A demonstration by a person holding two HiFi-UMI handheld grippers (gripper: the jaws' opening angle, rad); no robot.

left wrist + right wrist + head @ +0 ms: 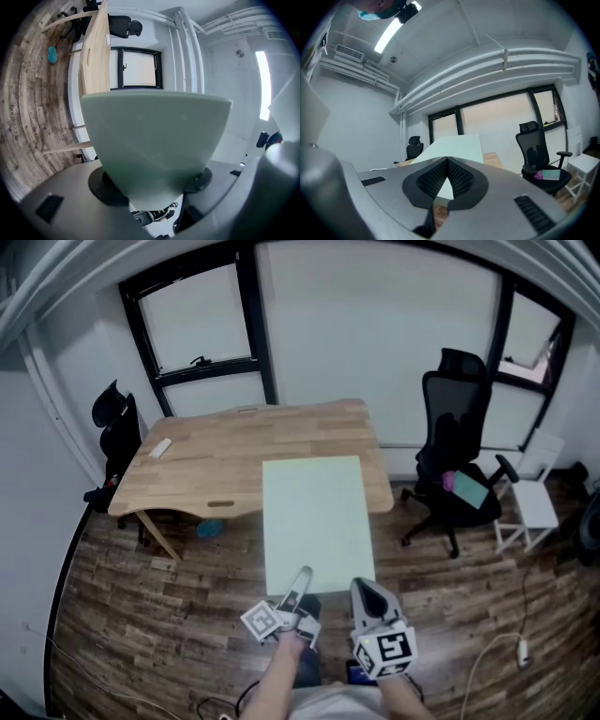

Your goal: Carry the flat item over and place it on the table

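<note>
A pale green flat board (314, 521) hangs level over the wooden floor, and its far end overlaps the near edge of the wooden table (234, 446). Both grippers hold its near edge. My left gripper (298, 585) is shut on the near left corner. In the left gripper view the board (154, 140) fills the space between the pads of the left gripper (152, 187). My right gripper (364, 591) is shut on the near right corner. In the right gripper view the board (457, 143) runs out ahead of the closed tips of the right gripper (447, 161).
A small white object (161, 447) lies on the table's left part. A black office chair (455, 465) with a teal item (469, 489) on its seat stands to the right, beside a white stool (534, 504). Another black chair (117, 432) stands left. A blue thing (209, 529) lies under the table.
</note>
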